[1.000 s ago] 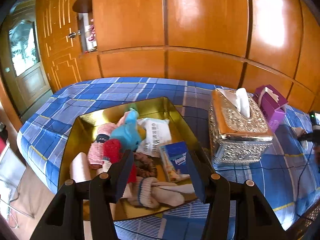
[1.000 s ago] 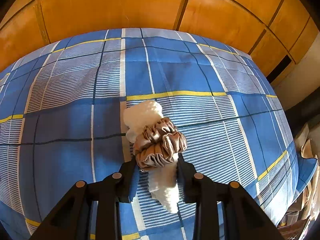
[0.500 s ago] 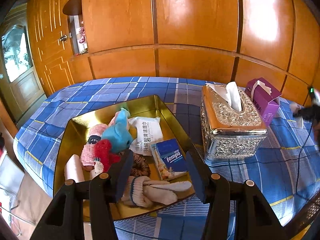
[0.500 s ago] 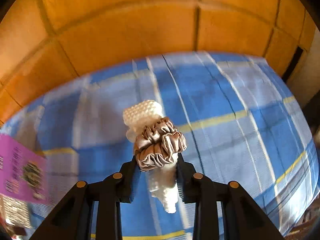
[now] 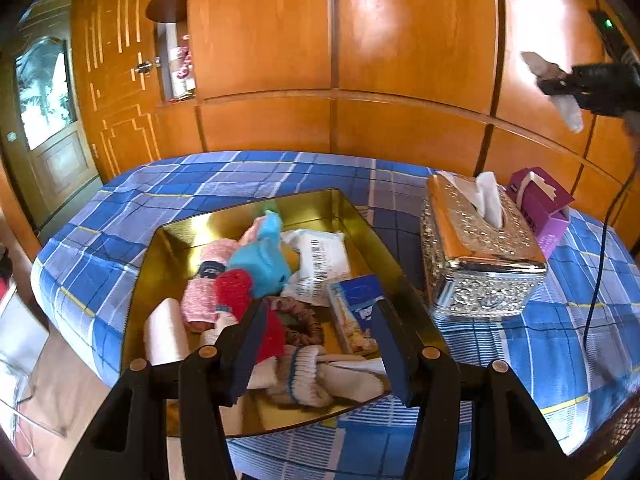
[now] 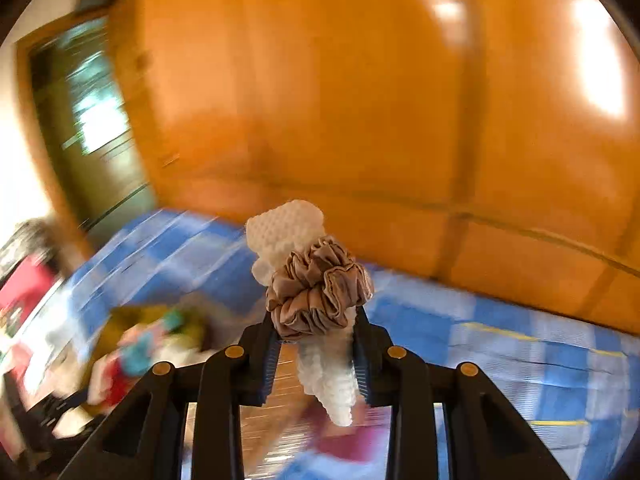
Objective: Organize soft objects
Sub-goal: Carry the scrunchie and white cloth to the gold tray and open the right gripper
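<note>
My right gripper is shut on a taupe satin scrunchie wrapped around a white knitted sock, held high in the air. It also shows at the upper right of the left wrist view. My left gripper is open and empty, hovering over the near edge of a gold tray. The tray holds socks, a brown scrunchie, a red and blue plush toy, a tissue pack and a white wipes packet.
The tray sits on a bed with a blue plaid sheet. A silver and gold tissue box and a purple tissue box stand right of the tray. Wooden wardrobe panels rise behind. A black cable hangs at right.
My right gripper has lifted the scrunchie and sock off the bed and swung left towards the tray, with strong motion blur. My left gripper has stayed open over the tray, shifting only slightly.
</note>
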Available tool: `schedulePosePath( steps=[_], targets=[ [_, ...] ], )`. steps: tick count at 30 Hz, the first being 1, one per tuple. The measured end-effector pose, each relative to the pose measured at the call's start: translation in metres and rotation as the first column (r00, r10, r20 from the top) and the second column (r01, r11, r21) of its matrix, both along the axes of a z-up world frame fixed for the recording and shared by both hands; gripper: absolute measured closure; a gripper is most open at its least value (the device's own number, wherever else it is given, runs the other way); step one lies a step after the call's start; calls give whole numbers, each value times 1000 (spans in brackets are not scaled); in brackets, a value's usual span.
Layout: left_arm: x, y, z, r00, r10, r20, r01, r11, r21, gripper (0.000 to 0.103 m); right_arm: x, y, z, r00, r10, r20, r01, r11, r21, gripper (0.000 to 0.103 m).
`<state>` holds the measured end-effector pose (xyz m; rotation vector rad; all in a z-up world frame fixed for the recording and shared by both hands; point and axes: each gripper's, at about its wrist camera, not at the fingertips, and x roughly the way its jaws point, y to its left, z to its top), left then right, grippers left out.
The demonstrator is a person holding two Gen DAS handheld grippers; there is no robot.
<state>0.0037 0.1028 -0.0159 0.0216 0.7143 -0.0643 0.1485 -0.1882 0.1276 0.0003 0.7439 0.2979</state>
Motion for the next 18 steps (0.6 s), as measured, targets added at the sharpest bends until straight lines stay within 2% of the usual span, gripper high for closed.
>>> schedulePosePath(
  steps=[3, 5, 7, 13, 18],
  targets=[
    [-4, 14, 2, 999, 39, 7, -39, 999, -1, 48, -3, 67, -20, 983, 169, -68, -169, 986, 3, 72],
    [-6, 23, 2, 998, 66, 10, -66, 998, 1, 48, -5, 95, -36, 967, 229, -116, -230, 973, 1, 72],
    [-8, 35, 1, 995, 98, 10, -98, 995, 0, 48, -11, 132, -61, 937, 302, -178, -306, 952, 3, 72],
    [-12, 61, -2, 984, 180, 13, -179, 984, -9, 48, -13, 187, -131, 884, 344, -318, -366, 930, -12, 72],
    [-12, 72, -6, 976, 218, 9, -218, 976, -19, 44, -9, 213, -173, 884, 304, -354, -345, 937, -57, 72]
  ],
)
